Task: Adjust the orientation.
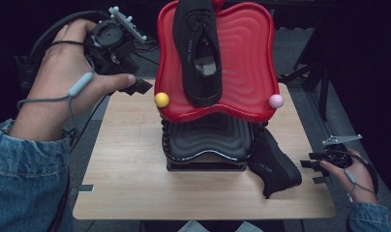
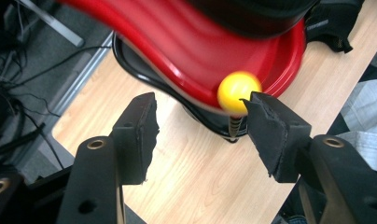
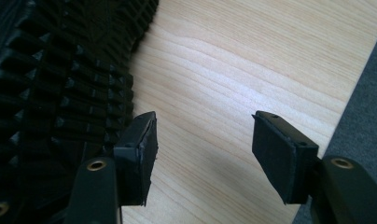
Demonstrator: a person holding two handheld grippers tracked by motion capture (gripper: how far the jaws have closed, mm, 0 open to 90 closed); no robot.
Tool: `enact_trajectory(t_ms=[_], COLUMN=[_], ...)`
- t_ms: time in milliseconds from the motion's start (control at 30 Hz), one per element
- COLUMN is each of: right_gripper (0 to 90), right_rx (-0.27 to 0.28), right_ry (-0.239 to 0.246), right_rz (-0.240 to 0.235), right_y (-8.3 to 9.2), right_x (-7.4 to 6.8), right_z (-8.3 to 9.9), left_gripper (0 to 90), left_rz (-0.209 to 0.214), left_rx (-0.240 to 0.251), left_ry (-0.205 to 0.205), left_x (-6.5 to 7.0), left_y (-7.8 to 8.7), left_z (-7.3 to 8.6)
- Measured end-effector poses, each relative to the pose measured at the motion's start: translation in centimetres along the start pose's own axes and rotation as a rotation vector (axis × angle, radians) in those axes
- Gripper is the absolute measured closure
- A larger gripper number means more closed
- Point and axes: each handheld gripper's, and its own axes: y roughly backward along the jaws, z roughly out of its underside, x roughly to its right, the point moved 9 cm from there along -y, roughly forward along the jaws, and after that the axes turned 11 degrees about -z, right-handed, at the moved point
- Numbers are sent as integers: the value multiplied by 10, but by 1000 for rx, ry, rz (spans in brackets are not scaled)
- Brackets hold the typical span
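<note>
A two-tier shoe rack stands on the wooden table point(image 1: 130, 164): a red upper tray point(image 1: 247, 58) above a black lower tray point(image 1: 208, 137). One black shoe point(image 1: 199, 48) lies on the red tray. A second black shoe point(image 1: 273, 162) leans on the table by the rack's right side. My left gripper point(image 1: 138, 86) is open left of the rack, its jaws near the yellow knob point(image 1: 161, 100); in the left gripper view the knob point(image 2: 238, 92) sits just off the right jaw's tip, nothing between the left gripper point(image 2: 200, 126) jaws. My right gripper point(image 1: 312, 170) is open at the table's right edge, and from the right gripper point(image 3: 203, 140) the shoe's ridged sole point(image 3: 60, 70) lies to its left.
A pink knob point(image 1: 276, 101) marks the red tray's right front corner. Cables and dark stands lie on the floor left and behind the table. Bare wood shows at the table's front and left.
</note>
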Motion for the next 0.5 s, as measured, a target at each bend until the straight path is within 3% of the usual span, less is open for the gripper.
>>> enact_trajectory(t_ms=[133,333,500], right_gripper=[443,451,497], right_rx=[-11,-11,-33], right_ry=[-22,-19,-33], right_rz=[-6,1,-3], right_y=[0,1,1], right_x=[-1,-1,-2], right_z=[2,1,3], left_gripper=[431,428,431], left_rz=[5,6,14], left_rx=[-23,-11,-13], left_ry=[26,79,83], left_x=[-6,-14,-14], left_y=[-16,-40,-62], left_z=[14,30,39])
